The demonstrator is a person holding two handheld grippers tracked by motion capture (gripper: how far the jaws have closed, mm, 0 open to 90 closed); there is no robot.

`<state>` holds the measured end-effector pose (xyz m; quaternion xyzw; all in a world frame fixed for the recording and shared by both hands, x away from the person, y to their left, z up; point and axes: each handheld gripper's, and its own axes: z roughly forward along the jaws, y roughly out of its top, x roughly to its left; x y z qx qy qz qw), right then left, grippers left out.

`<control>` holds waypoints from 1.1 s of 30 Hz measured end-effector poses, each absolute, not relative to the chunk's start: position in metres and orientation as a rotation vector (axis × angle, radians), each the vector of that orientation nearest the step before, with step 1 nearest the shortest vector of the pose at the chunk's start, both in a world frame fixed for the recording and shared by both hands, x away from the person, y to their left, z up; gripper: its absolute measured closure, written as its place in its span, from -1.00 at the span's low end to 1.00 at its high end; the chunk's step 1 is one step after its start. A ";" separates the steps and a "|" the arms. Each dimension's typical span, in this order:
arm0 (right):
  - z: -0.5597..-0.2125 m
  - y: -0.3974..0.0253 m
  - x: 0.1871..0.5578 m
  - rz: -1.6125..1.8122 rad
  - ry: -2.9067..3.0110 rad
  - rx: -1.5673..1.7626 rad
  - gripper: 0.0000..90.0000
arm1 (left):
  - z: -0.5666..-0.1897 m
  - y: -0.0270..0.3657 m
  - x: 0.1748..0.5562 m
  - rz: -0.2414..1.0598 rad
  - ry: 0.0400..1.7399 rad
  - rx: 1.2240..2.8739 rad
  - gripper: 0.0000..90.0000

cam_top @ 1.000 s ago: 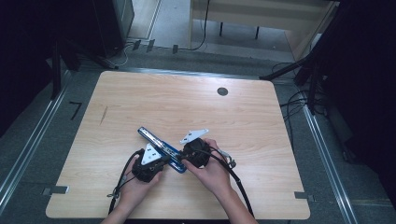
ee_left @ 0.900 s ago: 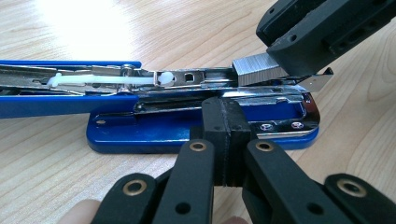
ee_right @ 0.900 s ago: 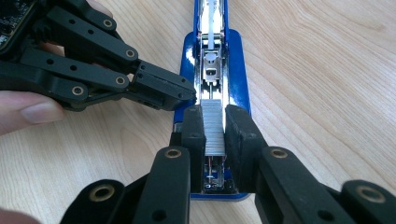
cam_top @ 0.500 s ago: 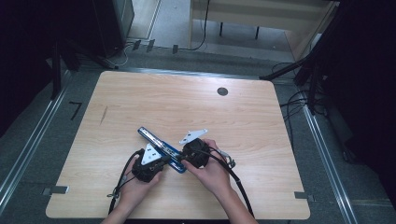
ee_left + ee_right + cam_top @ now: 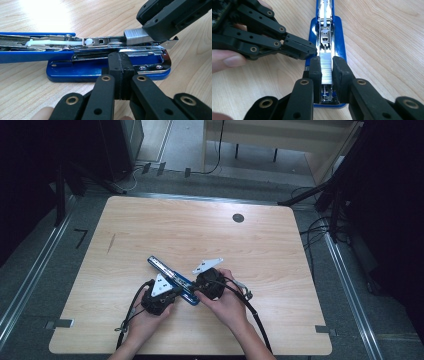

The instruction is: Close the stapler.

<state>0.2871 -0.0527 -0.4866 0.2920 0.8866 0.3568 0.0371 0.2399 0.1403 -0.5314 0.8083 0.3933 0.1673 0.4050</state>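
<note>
In the high view, the open blue stapler (image 5: 172,279) lies low and left of centre on the wooden counter (image 5: 260,250), with our left gripper (image 5: 159,296) and right gripper (image 5: 207,284) meeting over its near end. Set against the pictures from a second and half a second earlier, nothing has shifted: stapler, hands and both grippers sit where they were. We judge this a steady hold while the staples are lined up, not a travelling step.

In the left gripper view, the stapler (image 5: 105,61) runs across the middle of the frame, lid swung open to the left. Our left gripper (image 5: 120,75) is clenched with nothing between its pads, resting against the blue base. At upper right the right gripper (image 5: 160,27) holds the staple strip (image 5: 133,37) just over the magazine rail.

In the right gripper view, the right gripper (image 5: 327,70) is grasping the staple strip (image 5: 326,68) at centre, aligned along the magazine channel of the stapler (image 5: 325,27). The left gripper (image 5: 297,48) comes in from the upper left, bracing the base. Seating the strip looks like the next thing needed.
</note>
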 end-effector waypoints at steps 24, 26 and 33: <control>-0.484 -0.053 0.287 1.107 2.701 0.933 0.77 | -0.531 0.140 0.240 0.424 0.991 2.042 1.00; -0.485 -0.052 0.287 1.106 2.700 0.927 0.76 | -0.531 0.140 0.240 0.424 0.991 2.042 1.00; -0.486 -0.050 0.285 1.077 2.699 0.907 0.75 | -0.531 0.140 0.240 0.424 0.991 2.042 1.00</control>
